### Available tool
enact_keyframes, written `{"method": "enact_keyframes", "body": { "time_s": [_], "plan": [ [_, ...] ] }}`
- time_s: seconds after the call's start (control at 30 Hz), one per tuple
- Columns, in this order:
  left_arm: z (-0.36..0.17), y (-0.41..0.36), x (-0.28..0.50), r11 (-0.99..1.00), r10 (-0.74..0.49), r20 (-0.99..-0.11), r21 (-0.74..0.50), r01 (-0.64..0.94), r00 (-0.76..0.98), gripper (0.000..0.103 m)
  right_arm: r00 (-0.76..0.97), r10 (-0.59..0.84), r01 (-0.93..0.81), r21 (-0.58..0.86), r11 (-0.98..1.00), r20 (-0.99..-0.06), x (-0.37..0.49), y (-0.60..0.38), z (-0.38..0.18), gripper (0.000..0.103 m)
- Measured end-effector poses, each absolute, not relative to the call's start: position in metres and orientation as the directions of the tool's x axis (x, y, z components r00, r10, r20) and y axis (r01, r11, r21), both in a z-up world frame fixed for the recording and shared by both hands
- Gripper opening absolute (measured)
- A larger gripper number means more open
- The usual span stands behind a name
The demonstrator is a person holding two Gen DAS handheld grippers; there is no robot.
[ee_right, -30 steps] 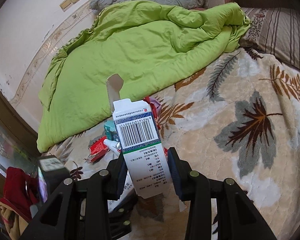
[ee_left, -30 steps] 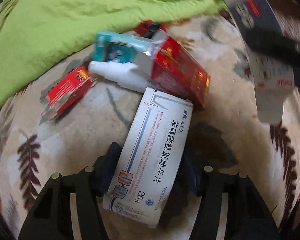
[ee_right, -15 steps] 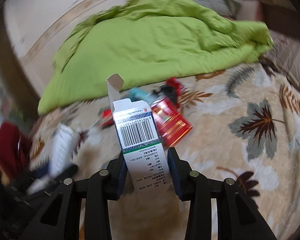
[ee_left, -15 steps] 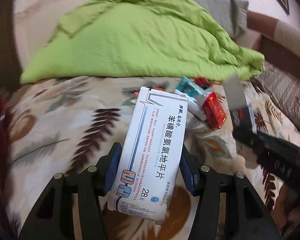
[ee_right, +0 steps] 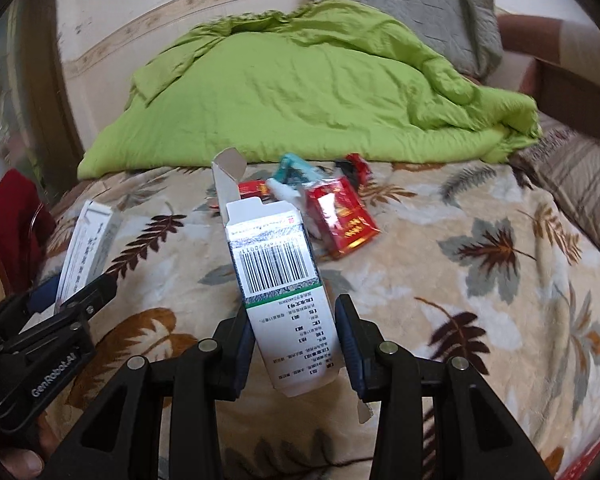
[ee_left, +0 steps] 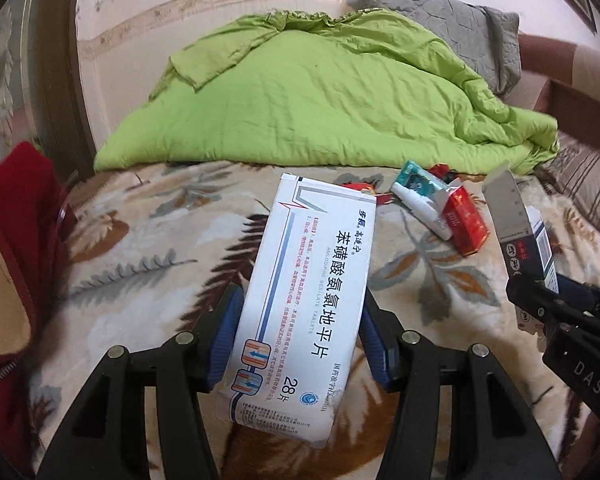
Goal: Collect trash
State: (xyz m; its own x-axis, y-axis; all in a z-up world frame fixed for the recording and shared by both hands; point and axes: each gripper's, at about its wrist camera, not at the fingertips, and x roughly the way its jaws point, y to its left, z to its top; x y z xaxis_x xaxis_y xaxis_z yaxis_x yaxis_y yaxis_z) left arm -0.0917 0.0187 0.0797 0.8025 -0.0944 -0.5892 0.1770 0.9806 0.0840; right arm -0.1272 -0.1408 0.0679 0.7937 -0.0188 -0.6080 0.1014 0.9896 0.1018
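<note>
My left gripper is shut on a flat white medicine box with blue lines and Chinese print, held above the bed. My right gripper is shut on a white box with a barcode, its top flap open. Each gripper shows in the other's view: the right one with its box, the left one with its box. More trash lies on the blanket further back: a red packet, a teal box, a white bottle, small red boxes.
A leaf-patterned blanket covers the bed. A crumpled green quilt and a grey pillow lie at the back by the wall. A red bag sits at the left edge. A striped pillow lies right.
Both grippers have lifted and pulled back from the trash pile with their boxes. The view has tilted up from the blanket to show the quilt and wall.
</note>
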Motion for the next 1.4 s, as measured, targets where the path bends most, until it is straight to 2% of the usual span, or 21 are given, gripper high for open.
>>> {"method": "enact_keyframes", "body": {
  "time_s": [1.4],
  "plan": [
    [0.0778,0.0129,-0.0889,0.971,-0.114,-0.581,0.105,0.213,0.806,0.055,0.792,-0.006,0.087,0.103,0.991,-0.611,-0.1189,-0.1349,0.0661,0.042]
  ]
}}
